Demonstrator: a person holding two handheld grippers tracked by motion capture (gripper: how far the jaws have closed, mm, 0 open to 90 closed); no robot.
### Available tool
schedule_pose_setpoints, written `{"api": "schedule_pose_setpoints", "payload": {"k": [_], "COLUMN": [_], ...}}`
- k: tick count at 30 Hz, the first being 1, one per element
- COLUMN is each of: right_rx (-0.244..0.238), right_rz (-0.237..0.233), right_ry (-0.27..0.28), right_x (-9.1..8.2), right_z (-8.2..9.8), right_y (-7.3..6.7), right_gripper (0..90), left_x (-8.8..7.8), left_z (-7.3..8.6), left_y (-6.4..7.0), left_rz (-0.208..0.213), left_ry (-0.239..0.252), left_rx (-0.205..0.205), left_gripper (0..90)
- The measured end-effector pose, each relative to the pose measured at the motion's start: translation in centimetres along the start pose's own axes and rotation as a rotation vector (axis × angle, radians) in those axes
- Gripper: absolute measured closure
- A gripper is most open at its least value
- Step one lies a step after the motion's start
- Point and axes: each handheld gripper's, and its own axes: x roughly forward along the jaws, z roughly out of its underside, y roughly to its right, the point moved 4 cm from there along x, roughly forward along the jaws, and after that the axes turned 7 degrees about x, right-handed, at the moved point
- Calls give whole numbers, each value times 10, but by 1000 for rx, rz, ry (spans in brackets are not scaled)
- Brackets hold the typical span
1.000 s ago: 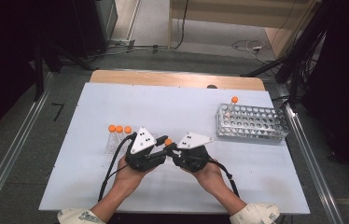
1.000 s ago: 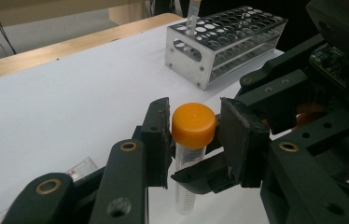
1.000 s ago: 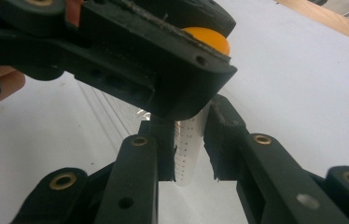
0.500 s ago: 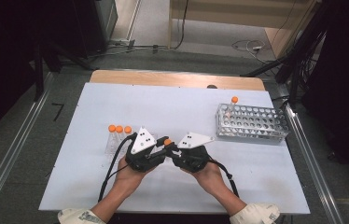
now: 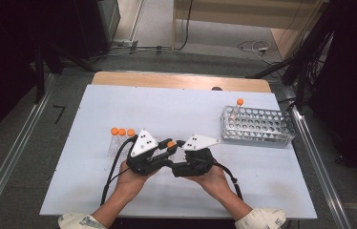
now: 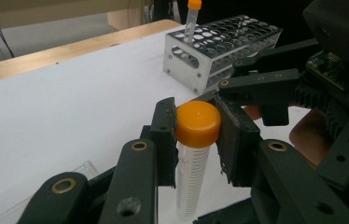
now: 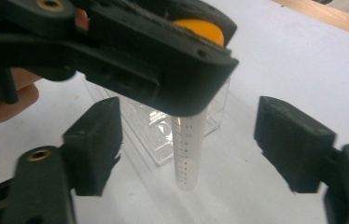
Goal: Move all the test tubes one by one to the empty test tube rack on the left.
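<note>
My left claw (image 6: 196, 140) is clamped on the orange cap of a tube (image 6: 192, 179), holding it upright over the table (image 5: 176, 109) between my hands. My right claw (image 7: 186, 144) has just been opening; its jaws stand apart on either side of the tube, not touching. The metal rack (image 5: 257, 126) holds one capped tube (image 5: 238, 107) at its far corner. A clear rack (image 5: 119, 143) holds three more.
</note>
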Motion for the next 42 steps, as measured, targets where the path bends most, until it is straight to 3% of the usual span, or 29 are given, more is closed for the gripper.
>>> {"api": "schedule_pose_setpoints", "payload": {"k": [9,20,31,42], "right_rx": [0,-2,-1,-1], "right_rz": [3,1,12,13], "right_ry": [-6,-22,-25,-31], "right_x": [0,3,4,4], "right_z": [0,2,3,3], "right_y": [2,3,6,6], "right_gripper": [137,133,133,133], "left_x": [-7,-32,-48,-49], "left_z": [-6,-20,-17,-11], "left_y": [-4,-28,-59,-70], "left_rz": [-13,-64,-183,-260], "left_ry": [22,80,74,58], "left_rx": [-3,-39,-68,-41], "left_gripper": [705,705,705,705]}}
